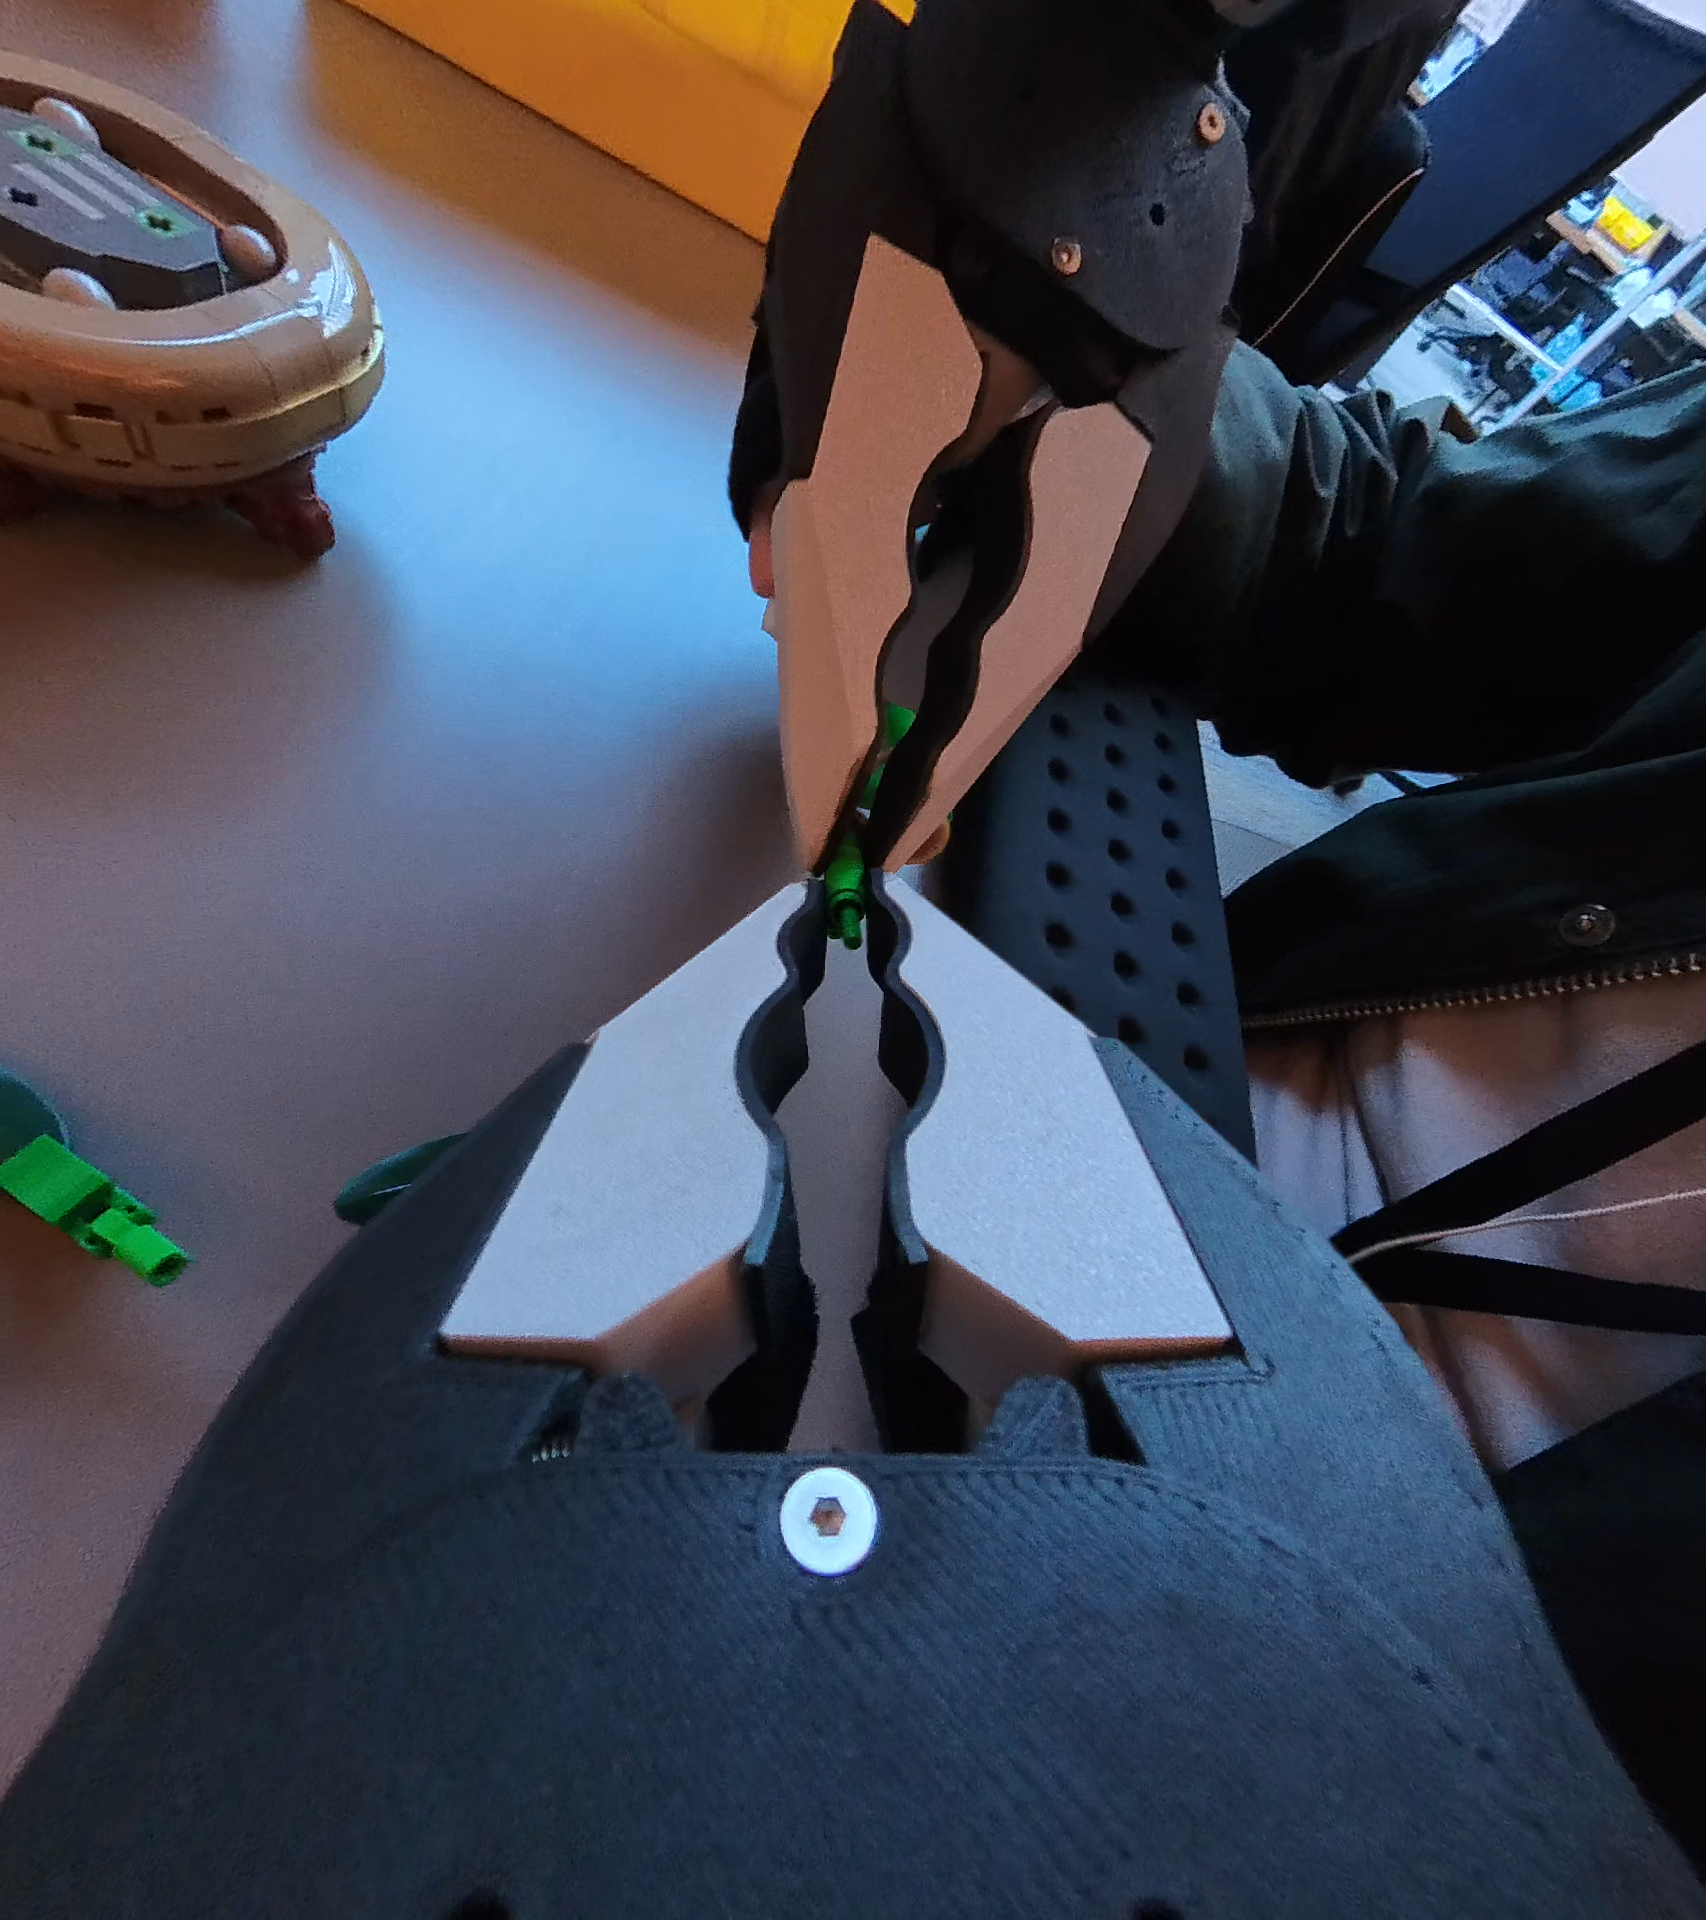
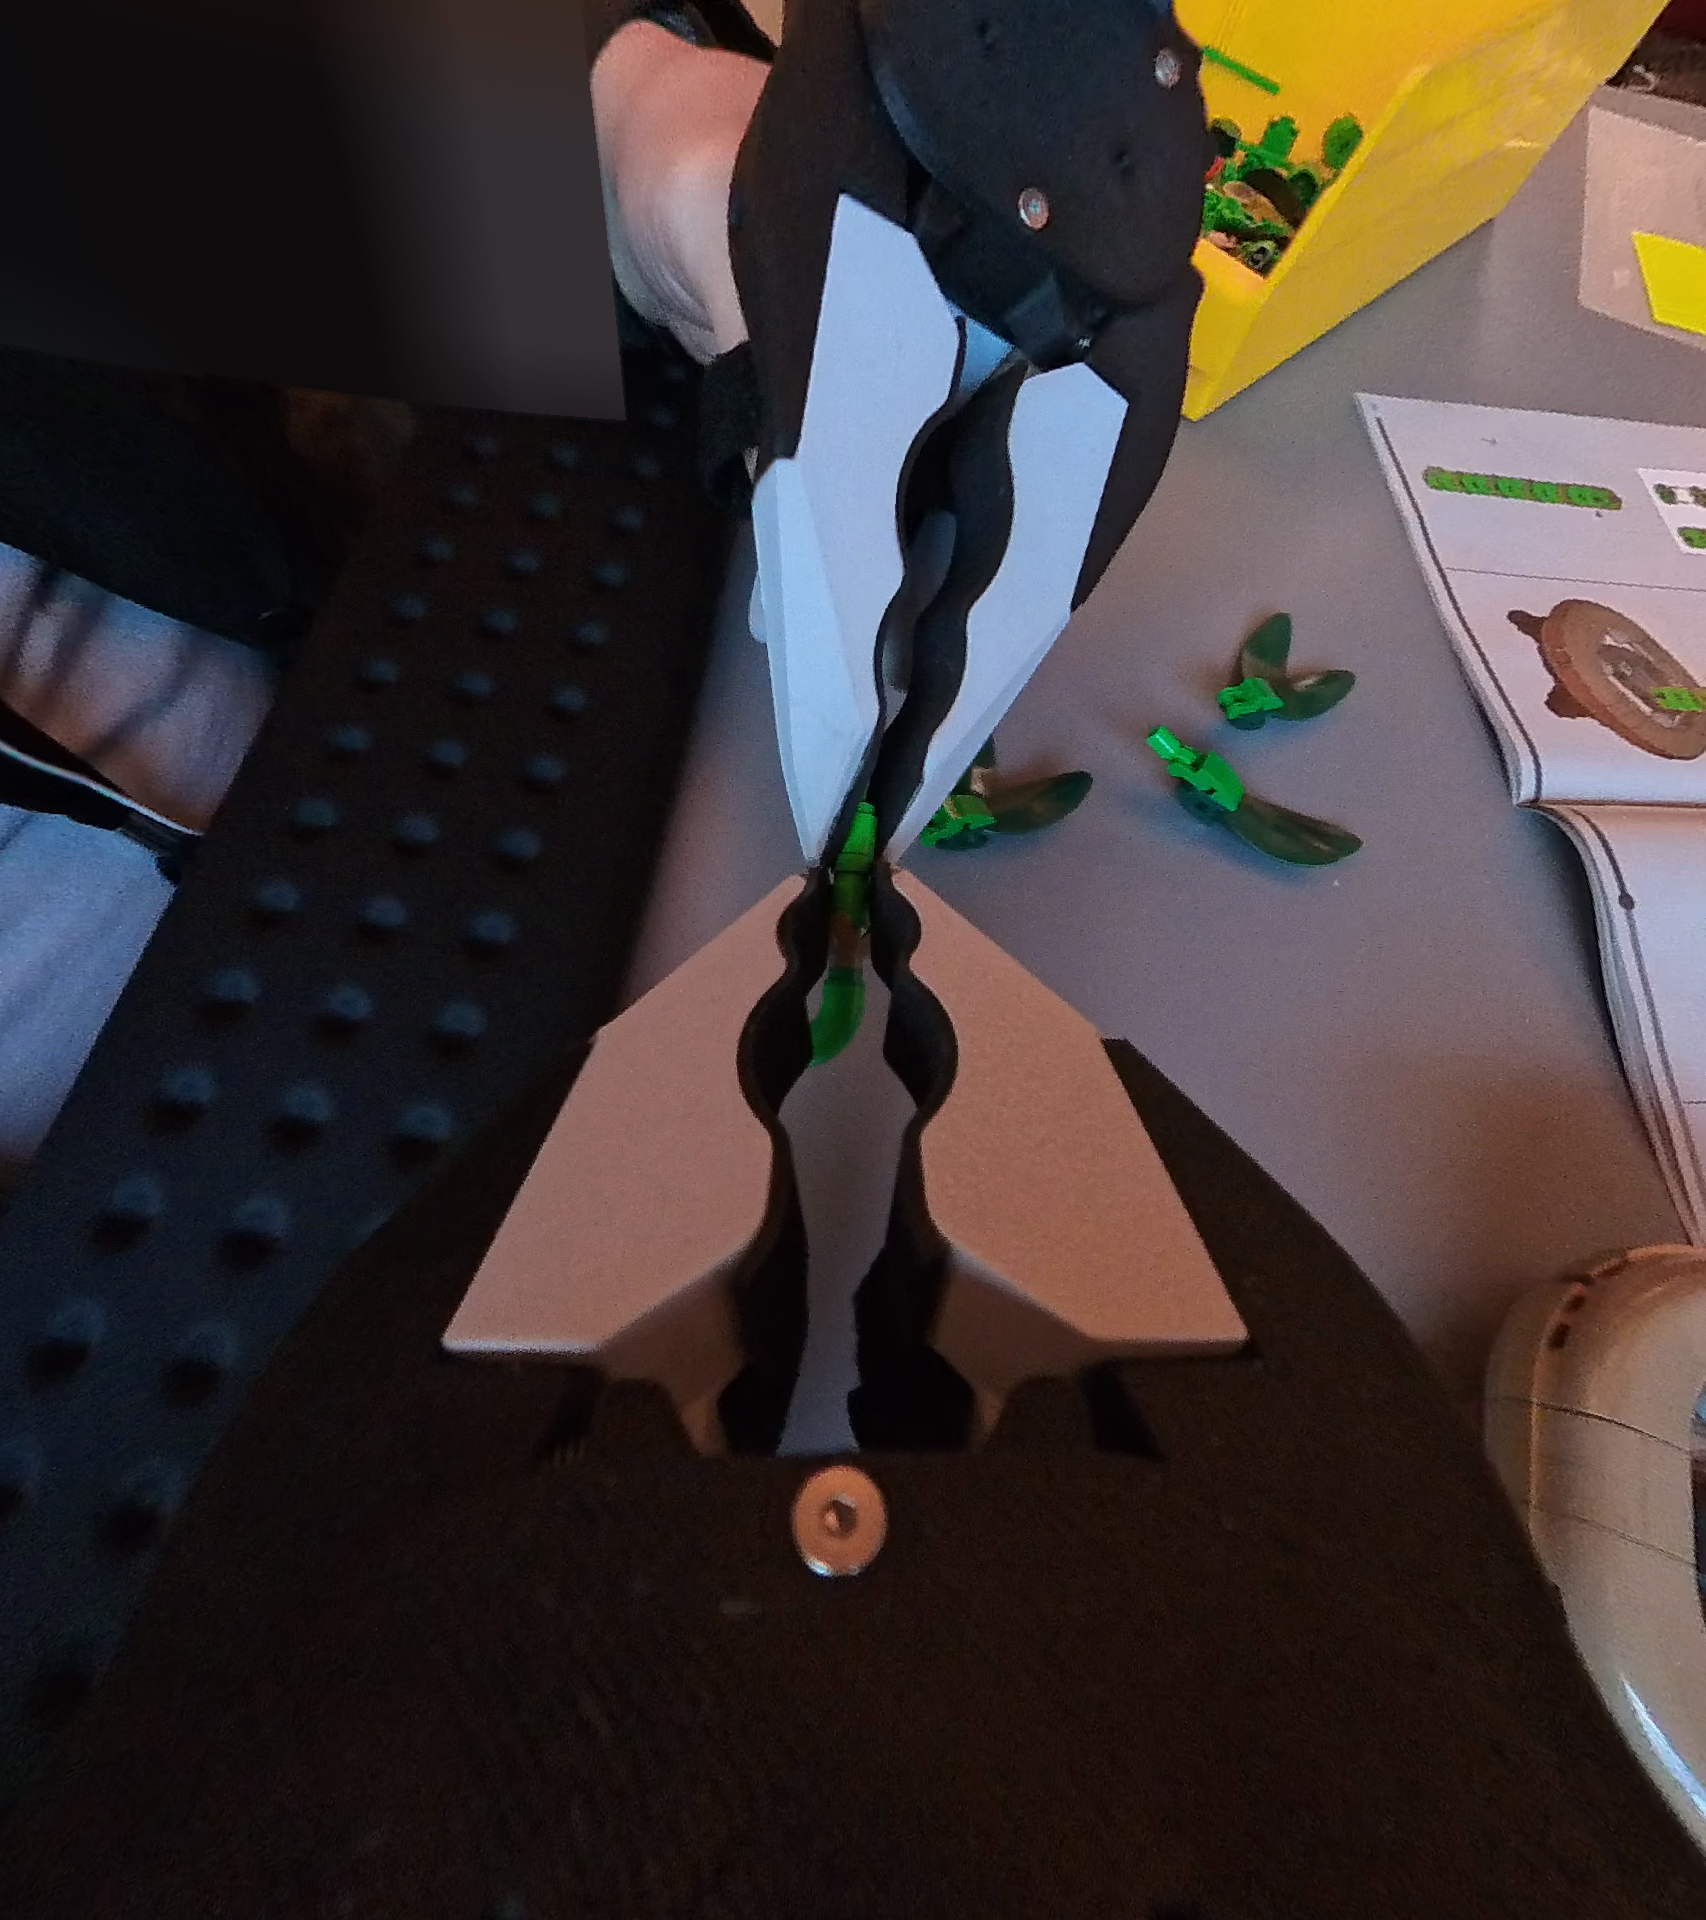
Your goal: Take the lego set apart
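Note:
A small green lego stem piece (image 1: 844, 912) is held in the air between both grippers, tip to tip. My left gripper (image 1: 847, 896) is shut on its near end. My right gripper (image 1: 849, 847) comes down from above and is shut on the other end. In the right wrist view my right gripper (image 2: 847, 896) pinches the curved green piece (image 2: 838, 1013), and the left gripper (image 2: 849, 844) grips it from above. A tan lego pot (image 1: 132, 332) on dark red feet stands on the table at the far left, and also shows at the lower right (image 2: 1597, 1507).
Loose green leaf pieces lie on the grey table (image 2: 1244, 810), (image 2: 1285, 675), (image 2: 1020, 800), and one at the left (image 1: 49, 1174). An open instruction booklet (image 2: 1607, 623) and a yellow box (image 2: 1368, 239) of green parts lie behind. A black perforated seat (image 2: 361, 831) and a person's jacket (image 1: 1503, 623) lie beside the table. Only a small space, under 4 cm, lies between the two pairs of fingers. The tan lego pot (image 1: 132, 332) is about equally far from each gripper, around 15 cm. Look for it in the right wrist view (image 2: 1672, 1383) too.

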`<act>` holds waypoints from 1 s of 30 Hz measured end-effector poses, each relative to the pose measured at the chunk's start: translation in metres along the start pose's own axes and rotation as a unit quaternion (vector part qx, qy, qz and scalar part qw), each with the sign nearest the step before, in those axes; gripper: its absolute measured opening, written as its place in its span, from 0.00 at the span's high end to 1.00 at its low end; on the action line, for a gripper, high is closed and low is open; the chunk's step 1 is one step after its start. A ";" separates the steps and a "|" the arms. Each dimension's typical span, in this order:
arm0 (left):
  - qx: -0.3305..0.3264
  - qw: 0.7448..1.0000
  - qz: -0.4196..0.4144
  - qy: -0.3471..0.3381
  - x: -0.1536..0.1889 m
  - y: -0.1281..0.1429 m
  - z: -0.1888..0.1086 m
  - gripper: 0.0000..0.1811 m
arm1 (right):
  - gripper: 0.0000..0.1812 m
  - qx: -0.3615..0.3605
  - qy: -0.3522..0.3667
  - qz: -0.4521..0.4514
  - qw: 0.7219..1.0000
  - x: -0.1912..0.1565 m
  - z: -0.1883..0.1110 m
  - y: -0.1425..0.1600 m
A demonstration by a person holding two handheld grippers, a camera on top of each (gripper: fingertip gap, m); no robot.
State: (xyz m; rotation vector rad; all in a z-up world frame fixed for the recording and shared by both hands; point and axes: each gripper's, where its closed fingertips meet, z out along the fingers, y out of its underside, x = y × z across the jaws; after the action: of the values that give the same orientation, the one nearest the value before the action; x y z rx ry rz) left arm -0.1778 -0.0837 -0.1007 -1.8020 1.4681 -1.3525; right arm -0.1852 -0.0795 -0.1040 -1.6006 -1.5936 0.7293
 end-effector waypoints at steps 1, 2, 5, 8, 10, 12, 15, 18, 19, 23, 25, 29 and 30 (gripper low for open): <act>-0.002 1.000 -0.002 0.007 0.002 0.001 0.001 0.97 | 0.96 -0.001 -0.006 0.003 1.000 -0.002 0.000 0.000; -0.004 1.000 -0.004 0.011 0.003 0.002 0.002 0.97 | 0.96 -0.003 -0.008 0.003 1.000 -0.004 0.000 0.002; -0.003 1.000 -0.015 0.021 0.005 0.004 0.003 0.97 | 0.95 -0.008 -0.009 0.002 1.000 -0.007 0.000 0.003; -0.002 0.999 -0.023 0.028 0.007 0.004 0.003 0.97 | 0.95 -0.008 -0.007 -0.001 1.000 -0.008 -0.001 0.002; -0.003 0.999 -0.030 0.028 0.007 0.003 0.002 0.97 | 0.95 -0.005 -0.004 -0.003 1.000 -0.008 -0.001 0.002; -0.002 0.999 -0.032 0.027 0.007 0.002 0.001 0.97 | 0.95 0.001 -0.004 0.002 1.000 -0.007 -0.002 0.001; -0.008 0.998 -0.020 -0.059 -0.023 0.007 -0.019 0.97 | 0.96 -0.063 0.020 -0.007 0.998 0.002 -0.007 0.028; 0.130 0.989 -0.075 -0.018 -0.030 -0.026 -0.073 0.97 | 0.96 0.001 0.023 0.035 0.999 0.008 -0.024 0.019; 0.131 0.988 -0.076 0.002 -0.027 -0.028 -0.073 0.97 | 0.96 0.020 0.024 0.036 0.999 0.010 -0.026 0.011; 0.076 0.996 -0.028 0.040 -0.003 -0.018 -0.039 0.97 | 0.96 0.017 0.028 0.040 0.999 0.015 -0.024 0.018; 0.062 0.997 -0.011 0.048 0.003 -0.016 -0.028 0.97 | 0.96 0.017 0.021 0.044 0.999 0.015 -0.022 0.019; 0.063 0.997 0.039 0.022 0.004 -0.019 -0.020 0.97 | 0.96 0.004 0.024 0.039 0.999 0.017 -0.017 0.025; 0.065 0.995 0.069 -0.001 0.002 -0.020 -0.020 0.97 | 0.96 -0.006 0.021 0.037 0.999 0.016 -0.014 0.029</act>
State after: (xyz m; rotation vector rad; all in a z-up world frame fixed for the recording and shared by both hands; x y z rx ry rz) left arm -0.1862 -0.0738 -0.0751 -1.5903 1.4392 -1.3434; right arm -0.1568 -0.0633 -0.1183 -1.6812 -1.5171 0.7211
